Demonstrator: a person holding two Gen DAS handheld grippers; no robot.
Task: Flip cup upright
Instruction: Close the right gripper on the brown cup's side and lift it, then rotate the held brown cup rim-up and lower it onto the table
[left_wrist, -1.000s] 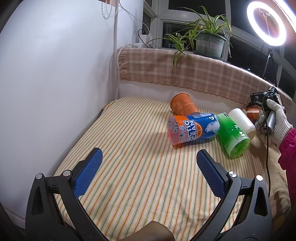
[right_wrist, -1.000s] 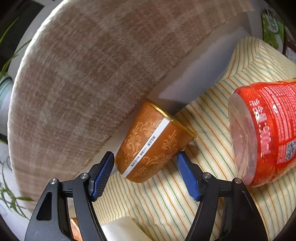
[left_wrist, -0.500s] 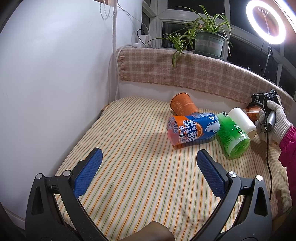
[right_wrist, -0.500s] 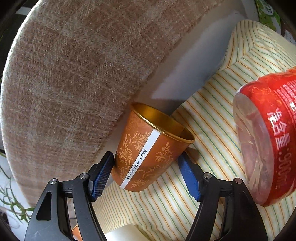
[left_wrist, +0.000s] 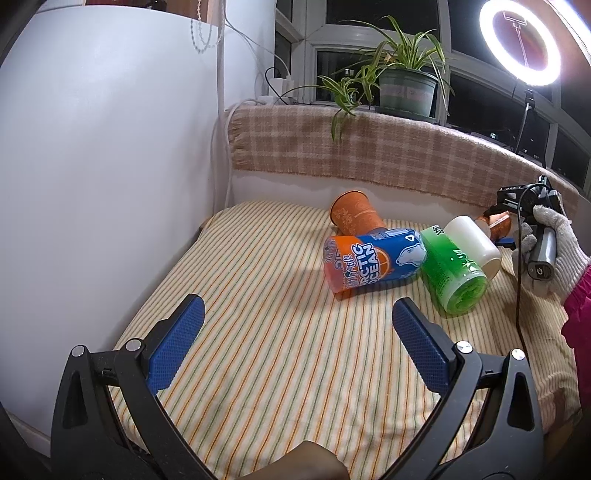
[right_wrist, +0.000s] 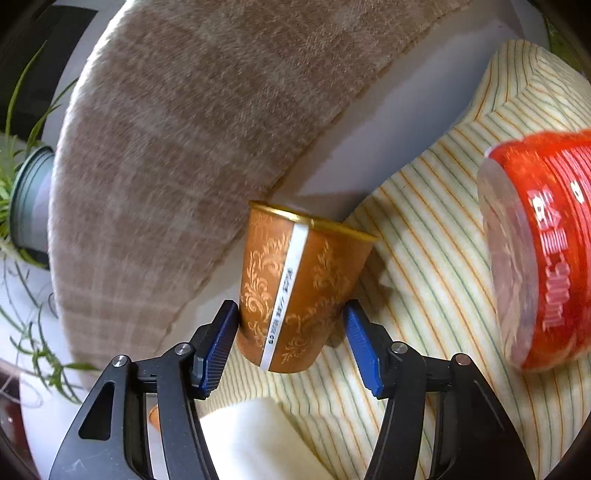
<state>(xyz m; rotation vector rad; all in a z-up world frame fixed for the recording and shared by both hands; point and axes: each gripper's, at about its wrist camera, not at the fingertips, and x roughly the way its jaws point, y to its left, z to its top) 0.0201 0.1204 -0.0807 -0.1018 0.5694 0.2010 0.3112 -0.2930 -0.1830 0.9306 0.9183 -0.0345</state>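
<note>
The orange paper cup (right_wrist: 295, 291) with gold scrollwork sits between my right gripper (right_wrist: 291, 332) jaws, rim up and nearly vertical, above the striped cloth (right_wrist: 436, 258) near the plaid blanket (right_wrist: 177, 129). One pad (right_wrist: 218, 343) touches its lower wall; the other looks a hair off, though I cannot be sure from this angle. A red bottle (right_wrist: 543, 258) lies just beside the cup. My left gripper (left_wrist: 295, 350) hangs with jaws spread wide, holding nothing, well apart from the cup (left_wrist: 498, 225), with a blue can (left_wrist: 373, 258) and green bottle (left_wrist: 452, 275) between.
</note>
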